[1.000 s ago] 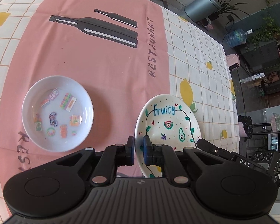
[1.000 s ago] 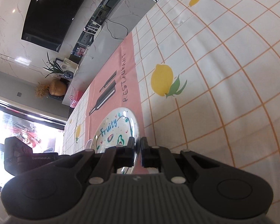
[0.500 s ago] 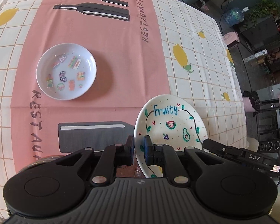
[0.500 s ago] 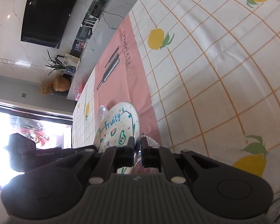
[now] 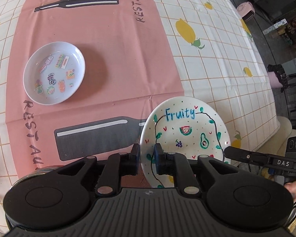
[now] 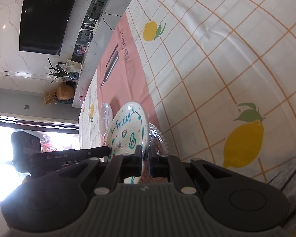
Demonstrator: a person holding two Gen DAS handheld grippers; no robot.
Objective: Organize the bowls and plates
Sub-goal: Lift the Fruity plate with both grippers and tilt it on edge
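Glazed ceramic makes up the Fruity plate (image 5: 187, 130), so treat it as rigid, moderately heavy, slick and breakable on impact. You hold it by its rim only: the left gripper (image 5: 147, 155) is clamped on the edge at the plate's 7 o'clock, and the right gripper (image 6: 146, 157) is clamped on the rim at its 4 o'clock in the left wrist view. Both grips look thin and near the edge; I judge that any twist between the two could let the glaze slip.

The plate appears raised above the tablecloth (image 5: 128, 49), near its front edge. It carries nothing but painted decoration.

At 10 o'clock in the left wrist view, well apart, the small white dish (image 5: 54, 73) rests on the pink runner; its contents appear to be printed motifs, not loose items. A clear glass dish (image 6: 157, 138) sits just behind the plate in the right wrist view; contents cannot be determined.
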